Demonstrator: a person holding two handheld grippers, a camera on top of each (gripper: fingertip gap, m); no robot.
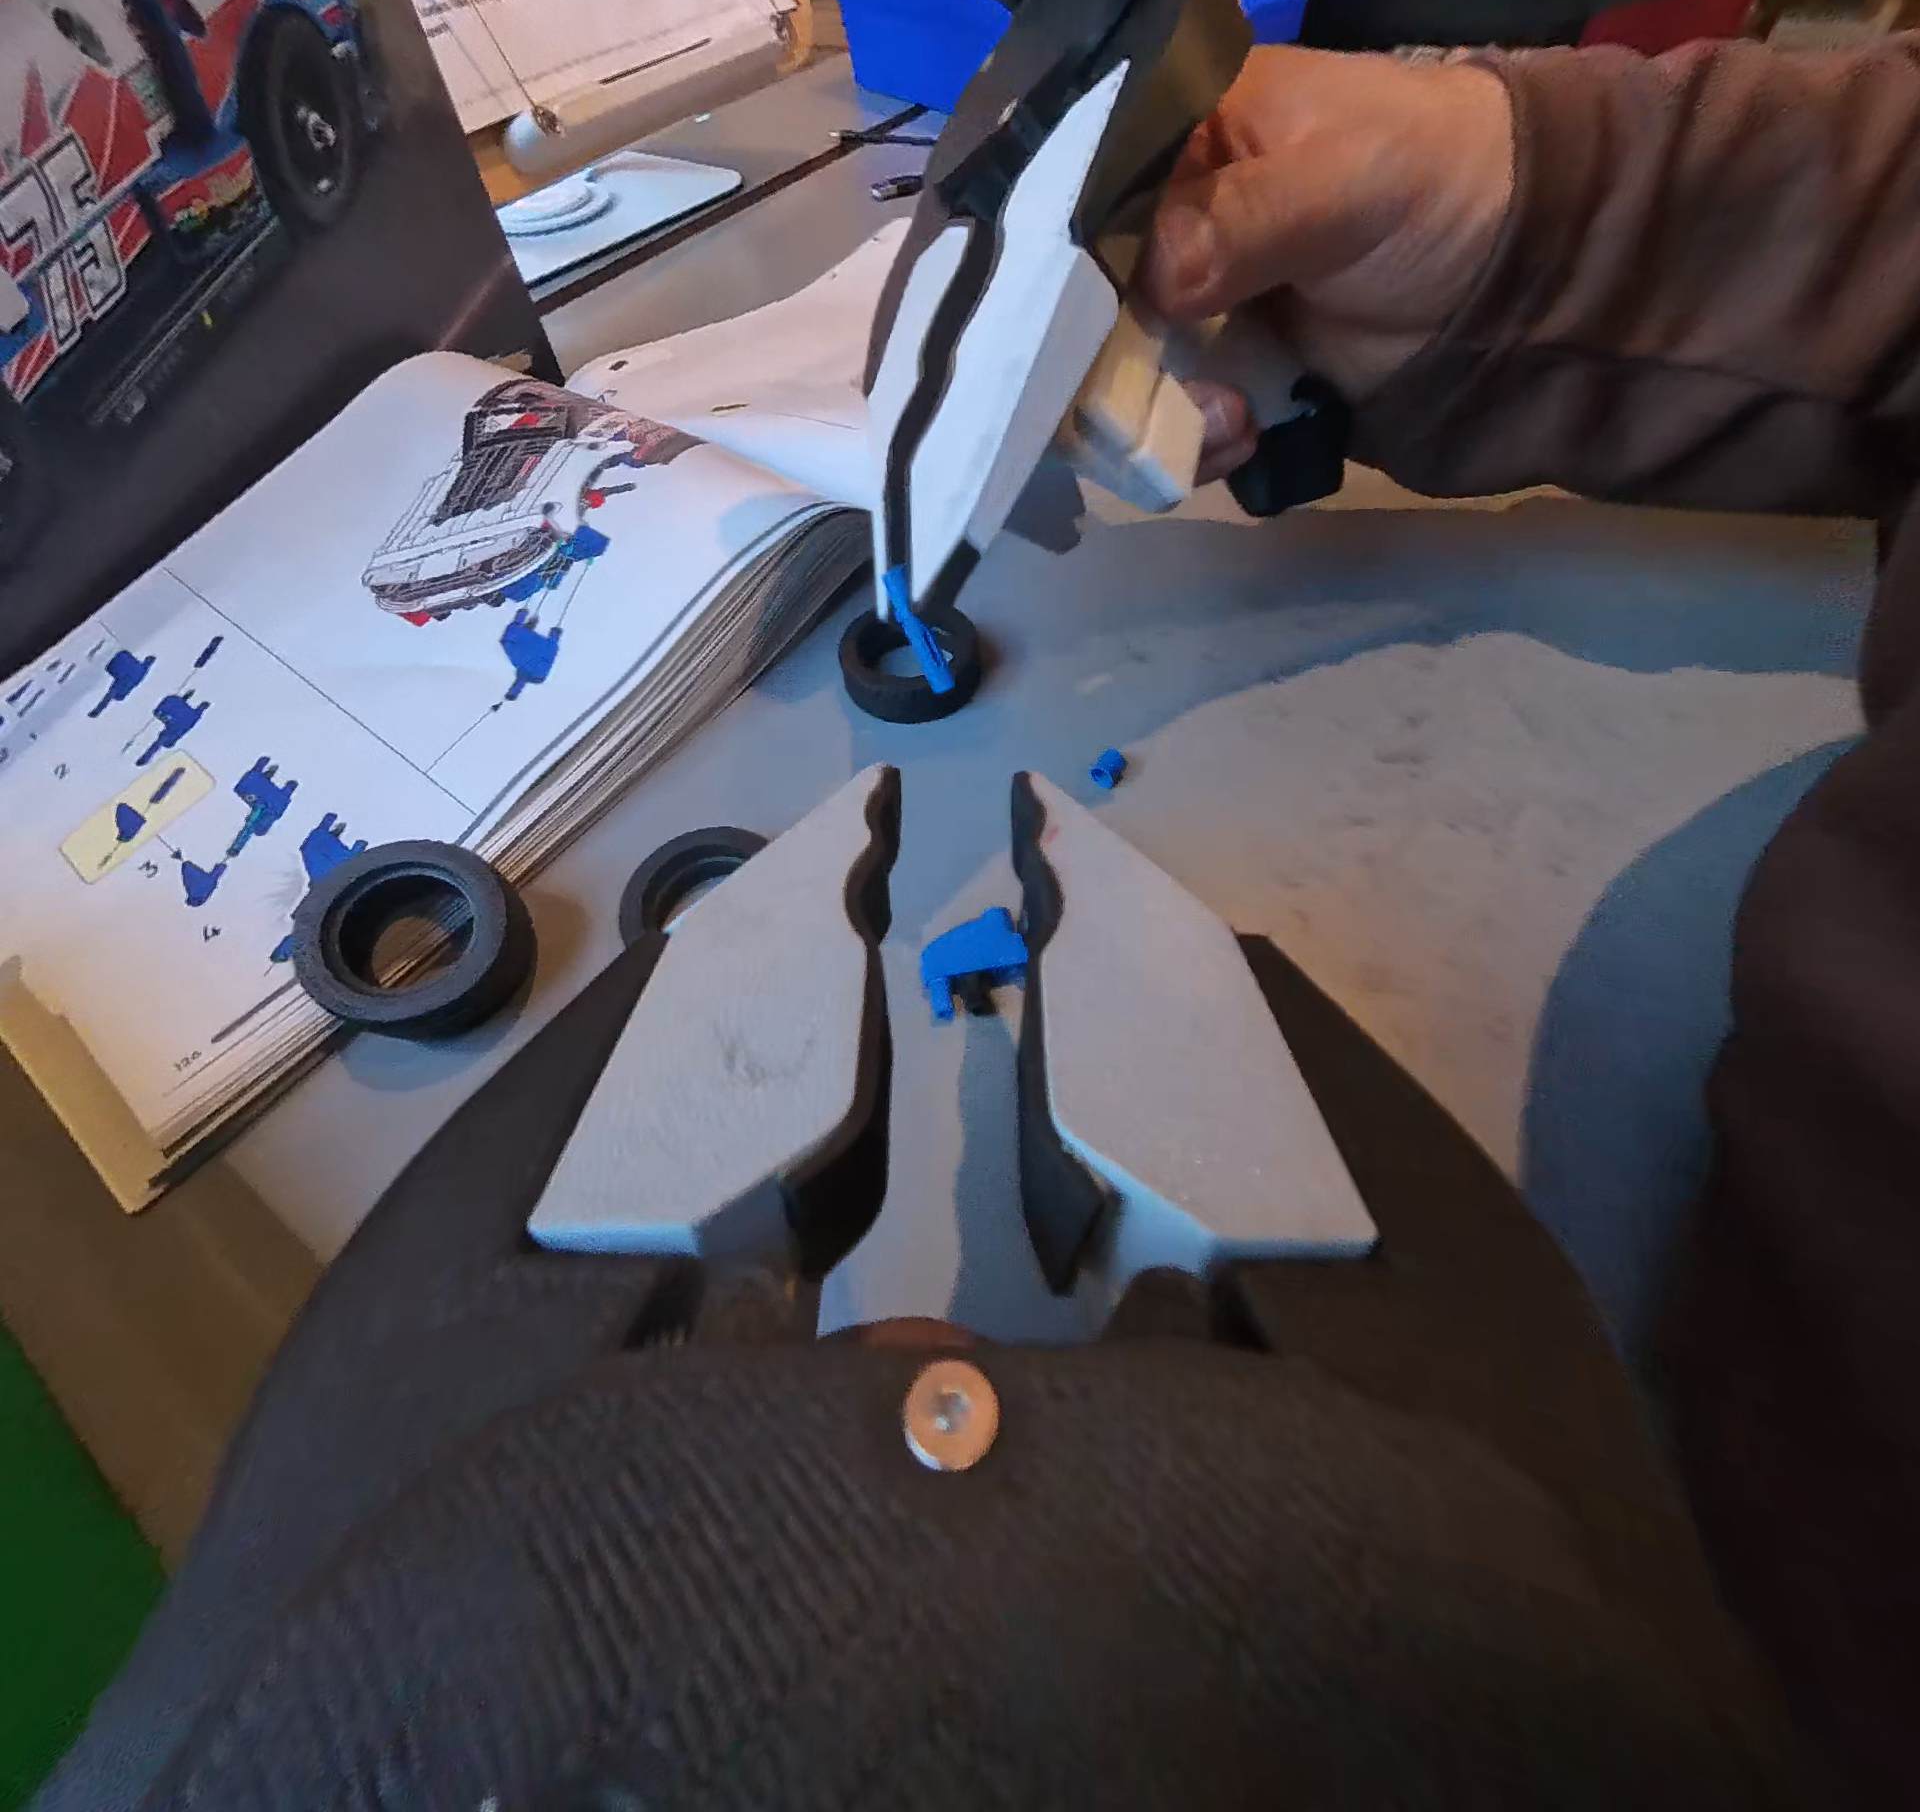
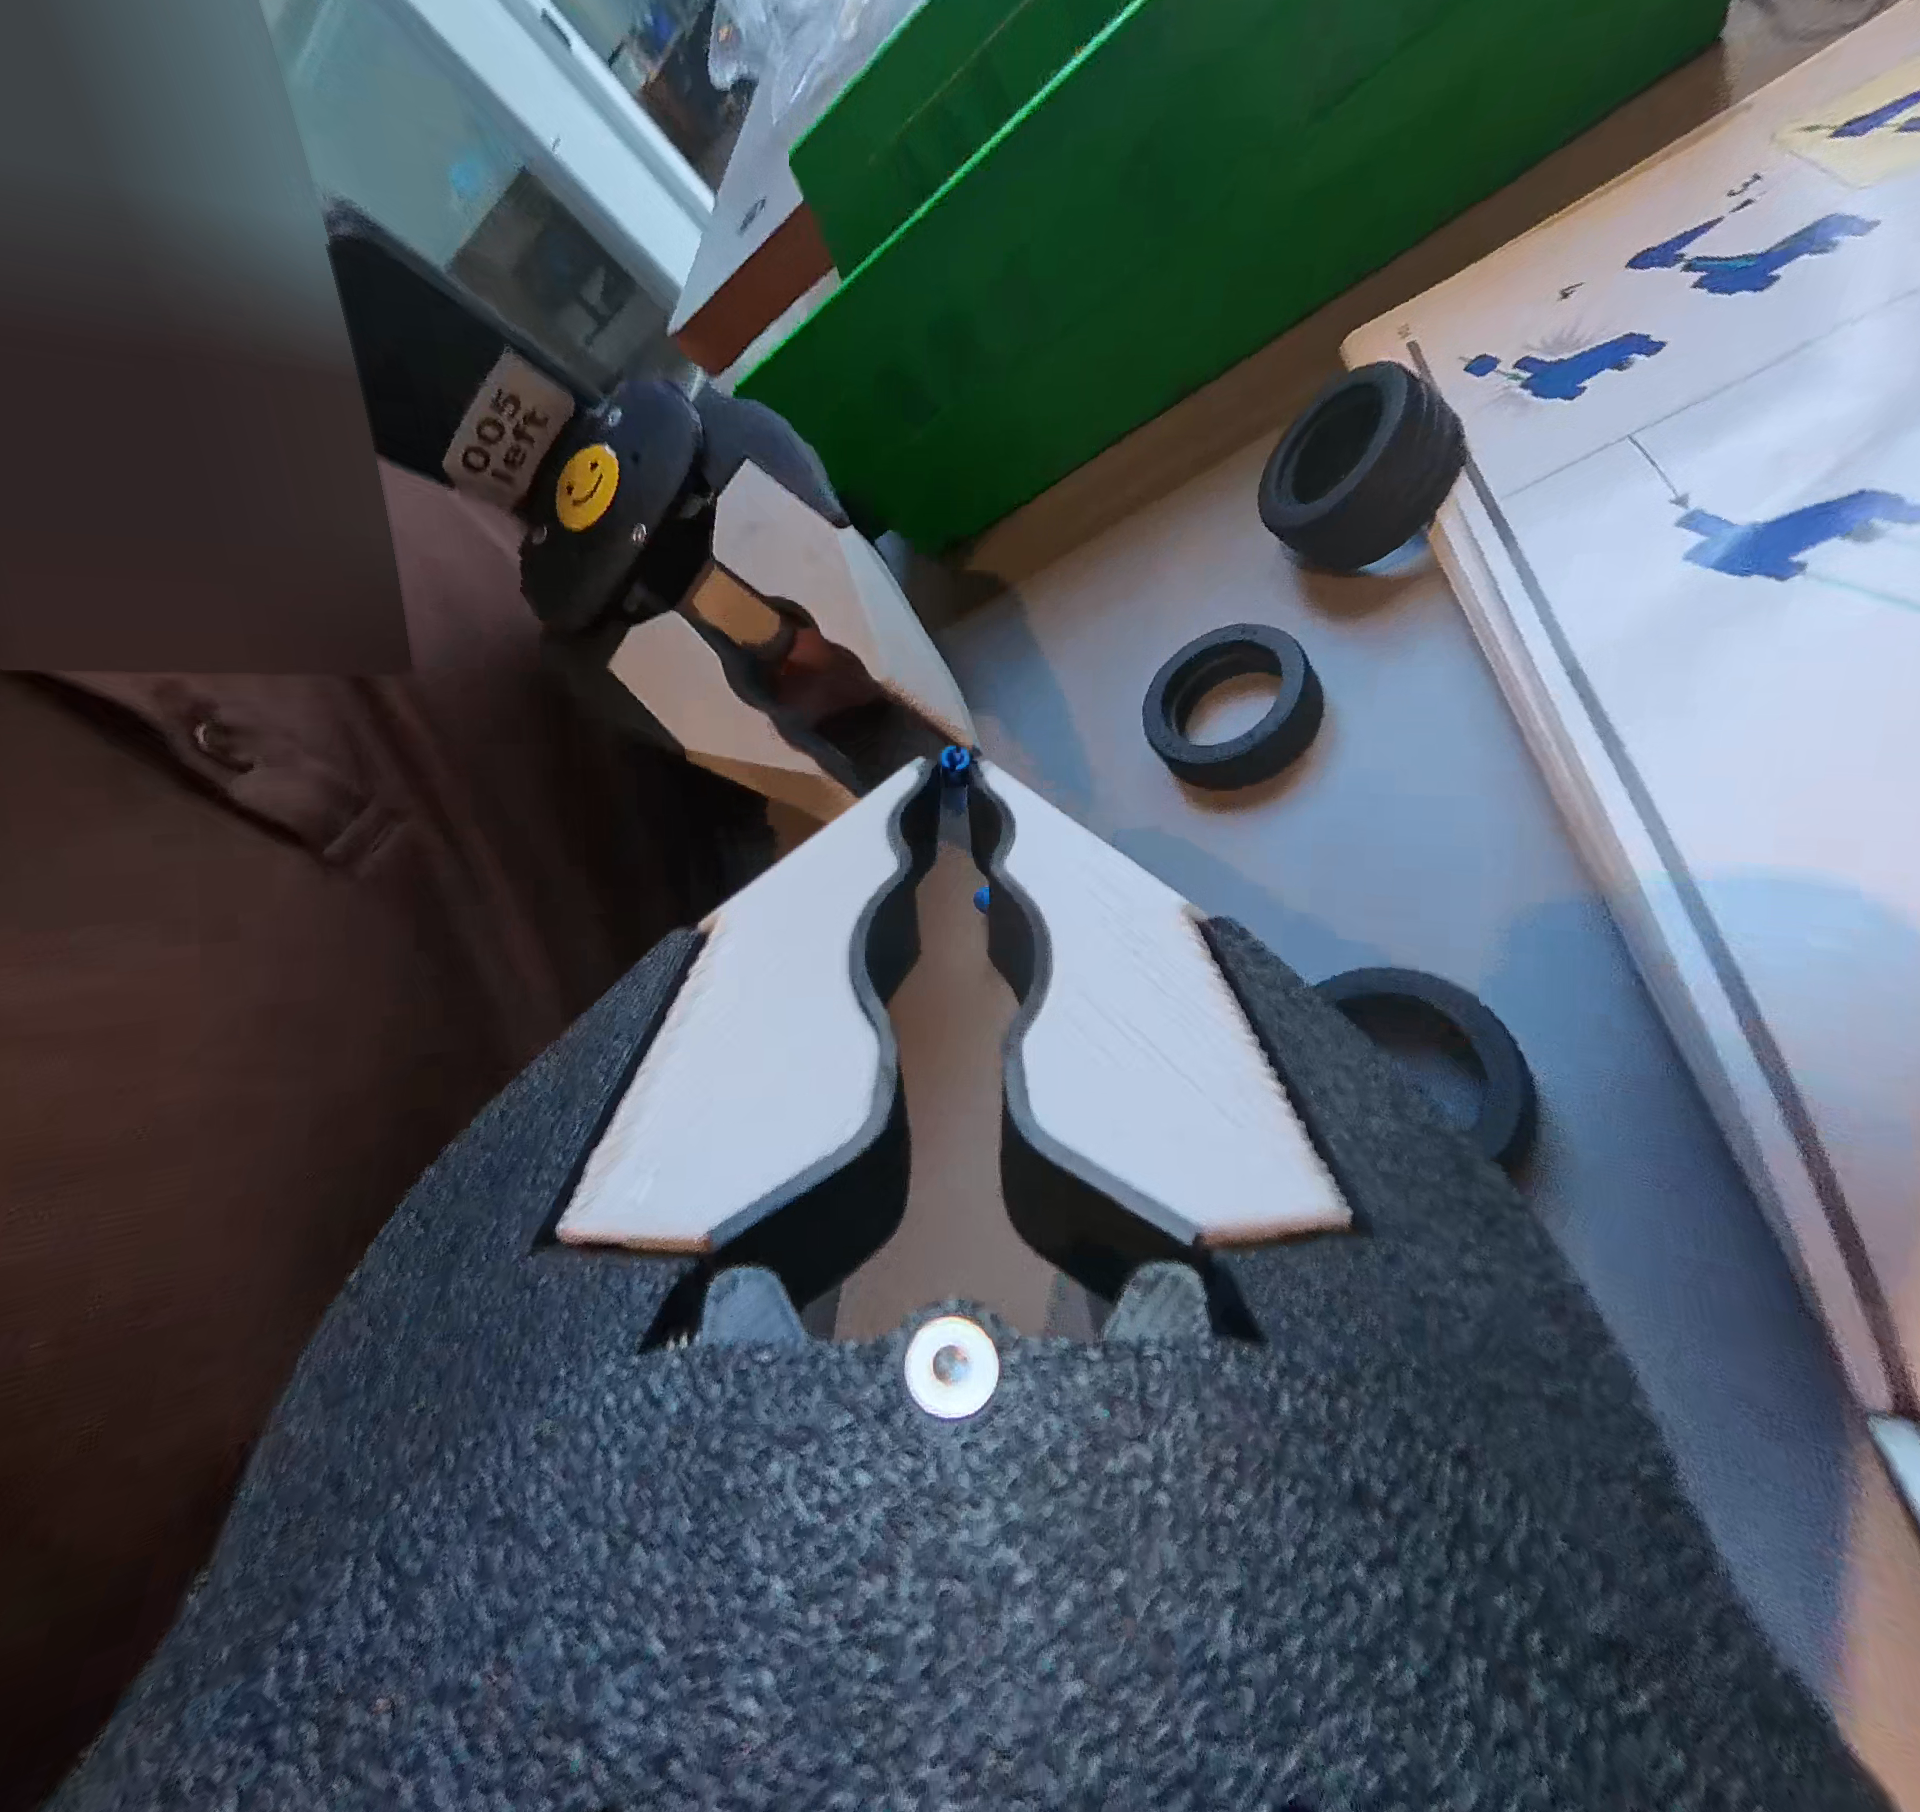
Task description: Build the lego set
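The right gripper (image 1: 902, 609) pinches a blue pin (image 1: 923, 642) above a black tyre (image 1: 906, 666) beside the instruction booklet's (image 1: 436, 619) edge. The left gripper (image 1: 954, 786), slightly parted, straddles a blue connector (image 1: 971, 952) on open table (image 1: 1351, 931) nearer than that tyre.

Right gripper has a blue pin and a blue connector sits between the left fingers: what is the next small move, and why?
Probably close the left gripper on the small blue angled connector piece lying on the grey table. Its jaws stand apart around the piece, while the right gripper is shut on the thin blue pin, which will likely need a steadied part to enter.
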